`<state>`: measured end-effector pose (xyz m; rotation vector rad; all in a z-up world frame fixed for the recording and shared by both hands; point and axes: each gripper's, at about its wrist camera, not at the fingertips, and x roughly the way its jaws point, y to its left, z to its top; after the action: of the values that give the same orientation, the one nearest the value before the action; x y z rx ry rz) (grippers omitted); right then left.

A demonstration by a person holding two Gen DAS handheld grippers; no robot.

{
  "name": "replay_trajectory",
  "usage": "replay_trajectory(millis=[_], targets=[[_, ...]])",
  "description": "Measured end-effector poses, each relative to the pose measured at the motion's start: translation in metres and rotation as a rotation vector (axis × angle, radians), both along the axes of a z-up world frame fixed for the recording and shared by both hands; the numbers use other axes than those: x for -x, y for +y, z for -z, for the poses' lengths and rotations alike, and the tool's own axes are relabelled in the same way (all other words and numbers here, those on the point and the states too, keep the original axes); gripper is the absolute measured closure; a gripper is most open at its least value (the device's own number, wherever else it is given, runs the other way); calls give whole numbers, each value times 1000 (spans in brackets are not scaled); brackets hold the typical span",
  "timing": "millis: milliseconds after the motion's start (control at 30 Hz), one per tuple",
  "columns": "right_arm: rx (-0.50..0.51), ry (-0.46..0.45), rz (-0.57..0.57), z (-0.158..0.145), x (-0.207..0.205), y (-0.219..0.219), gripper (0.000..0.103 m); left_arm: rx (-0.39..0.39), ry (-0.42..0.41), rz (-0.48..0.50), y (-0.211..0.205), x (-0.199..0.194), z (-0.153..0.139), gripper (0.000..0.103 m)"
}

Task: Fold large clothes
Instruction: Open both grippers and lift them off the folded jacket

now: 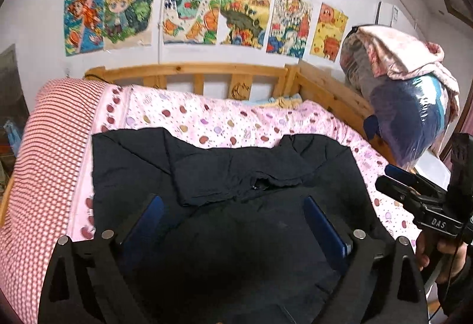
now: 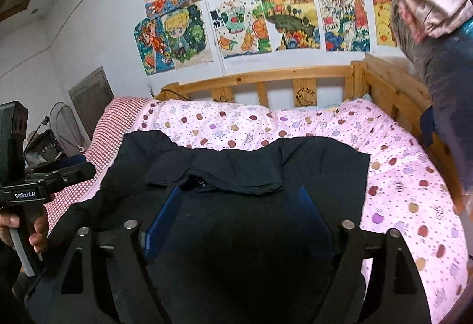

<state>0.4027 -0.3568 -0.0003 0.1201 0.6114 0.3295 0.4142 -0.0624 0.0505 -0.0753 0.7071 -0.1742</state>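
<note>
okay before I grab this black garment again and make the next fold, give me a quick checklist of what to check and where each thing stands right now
1. Left gripper open and holding nothing: ok, its jaws stand wide over the cloth.
2. Right gripper open and holding nothing: ok.
3. Black garment lying flat: not ok, a rumpled flap is bunched across its middle.
4. Garment fully on the pink quilt: cannot tell, its near edge is hidden under the grippers.
5. Room beyond the far edge for folding: ok, bare quilt shows up to the wooden headboard.
6. Bagged bundle clear of the garment: ok, it sits apart at the bed rail.
</note>
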Motion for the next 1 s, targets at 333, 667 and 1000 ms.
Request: replay_trajectory(millis=[333, 667, 1000], targets=[[56, -55, 13, -28, 61, 2, 13, -39, -55, -24, 2, 66, -27, 0], [81, -50, 9, -37, 120, 1, 12, -131, -96, 10, -4, 133, -36, 0], [108, -24, 25, -22, 175, -6, 12, -198, -96, 32, -2, 192, -30, 0]])
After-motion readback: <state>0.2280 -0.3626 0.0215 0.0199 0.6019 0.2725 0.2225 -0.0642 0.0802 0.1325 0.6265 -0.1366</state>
